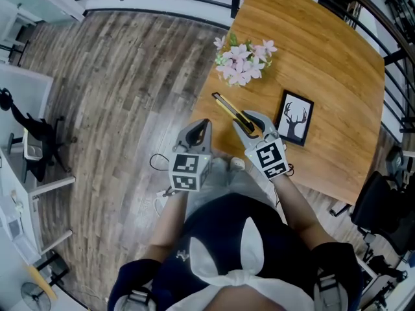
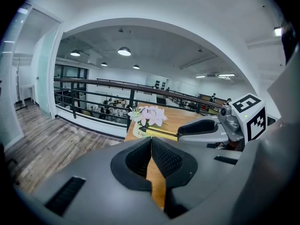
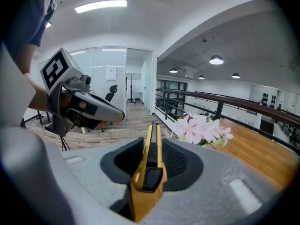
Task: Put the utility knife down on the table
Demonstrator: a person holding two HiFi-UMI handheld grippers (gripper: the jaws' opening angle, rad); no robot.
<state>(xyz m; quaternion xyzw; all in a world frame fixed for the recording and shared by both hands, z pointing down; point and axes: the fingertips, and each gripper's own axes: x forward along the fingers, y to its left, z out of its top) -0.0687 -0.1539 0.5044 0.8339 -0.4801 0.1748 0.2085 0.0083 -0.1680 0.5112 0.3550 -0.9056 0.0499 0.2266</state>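
Observation:
A yellow utility knife (image 1: 228,109) with a black slider sticks out ahead of my right gripper (image 1: 250,124), which is shut on its handle. It hangs above the near left edge of the wooden table (image 1: 324,63), pointing toward the pink flowers (image 1: 245,60). In the right gripper view the knife (image 3: 151,163) lies between the two pads, blade end forward. My left gripper (image 1: 200,129) hovers to the left, over the floor beside the table, its fingers together and nothing in them. In the left gripper view its pads (image 2: 140,158) meet at the tips, with the right gripper (image 2: 206,127) and knife (image 2: 161,133) ahead.
A framed deer picture (image 1: 295,117) lies on the table to the right of the knife. The flowers (image 3: 201,128) stand near the table's left edge. A black railing (image 2: 93,86) runs behind. Wood-plank floor (image 1: 130,76) lies left of the table.

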